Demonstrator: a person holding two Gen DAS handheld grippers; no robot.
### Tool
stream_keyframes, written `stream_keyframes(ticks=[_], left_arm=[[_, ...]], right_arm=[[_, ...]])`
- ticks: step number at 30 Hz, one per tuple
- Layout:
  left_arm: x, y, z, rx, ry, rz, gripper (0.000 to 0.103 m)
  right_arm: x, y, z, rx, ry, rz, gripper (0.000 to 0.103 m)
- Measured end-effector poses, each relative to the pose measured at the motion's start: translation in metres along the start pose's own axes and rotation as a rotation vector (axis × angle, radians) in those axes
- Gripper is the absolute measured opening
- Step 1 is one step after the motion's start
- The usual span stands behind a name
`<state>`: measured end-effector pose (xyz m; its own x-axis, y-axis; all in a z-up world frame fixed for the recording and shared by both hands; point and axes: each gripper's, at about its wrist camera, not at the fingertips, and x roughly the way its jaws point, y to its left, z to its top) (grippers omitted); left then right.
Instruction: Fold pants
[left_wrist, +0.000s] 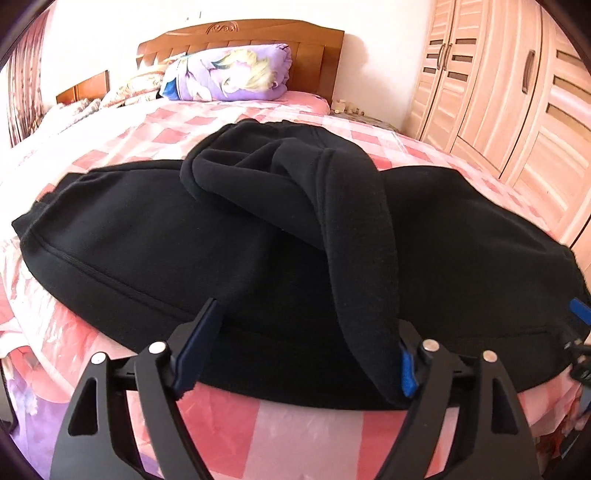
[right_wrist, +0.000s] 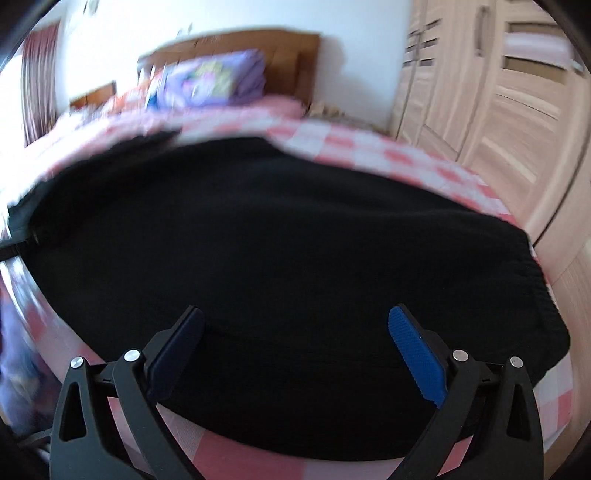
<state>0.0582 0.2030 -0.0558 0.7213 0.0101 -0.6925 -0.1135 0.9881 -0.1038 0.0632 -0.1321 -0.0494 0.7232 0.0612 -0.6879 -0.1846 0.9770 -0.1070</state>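
Black fleece pants (left_wrist: 147, 251) lie spread across the pink checked bed (left_wrist: 295, 424). One leg (left_wrist: 343, 206) is bunched and draped from the middle toward my left gripper (left_wrist: 306, 343), whose jaws stand wide open; the leg's end lies over the right finger (left_wrist: 406, 373). In the right wrist view, which is blurred, my right gripper (right_wrist: 295, 339) is open over the near edge of the pants (right_wrist: 277, 240), gripping nothing. The right gripper's blue pad also shows at the right edge of the left wrist view (left_wrist: 578, 310).
A purple rolled quilt (left_wrist: 229, 74) and a wooden headboard (left_wrist: 240, 37) stand at the far end of the bed. A pale wooden wardrobe (left_wrist: 517, 92) runs along the right side. A small bedside surface with little objects (left_wrist: 347, 107) sits beside the bed.
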Motion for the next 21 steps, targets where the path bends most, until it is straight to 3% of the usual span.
stream_keyframes(ticks=[8,14,16,21], left_arm=[[0.001,0.000,-0.001,0.013,-0.018,0.036,0.092],[-0.002,-0.002,-0.003,0.103,-0.037,0.087,0.101],[-0.002,-0.001,-0.002,0.131,-0.033,0.088,0.101],[-0.001,0.001,-0.004,0.150,-0.043,0.084,0.101]], right_arm=[[-0.009,0.006,-0.006,-0.006,0.027,-0.008,0.098],[-0.008,-0.003,-0.002,-0.013,0.058,0.020,0.098],[-0.010,-0.005,0.009,-0.005,0.086,0.032,0.098],[-0.010,0.018,0.068,-0.019,-0.027,0.114,0.098]])
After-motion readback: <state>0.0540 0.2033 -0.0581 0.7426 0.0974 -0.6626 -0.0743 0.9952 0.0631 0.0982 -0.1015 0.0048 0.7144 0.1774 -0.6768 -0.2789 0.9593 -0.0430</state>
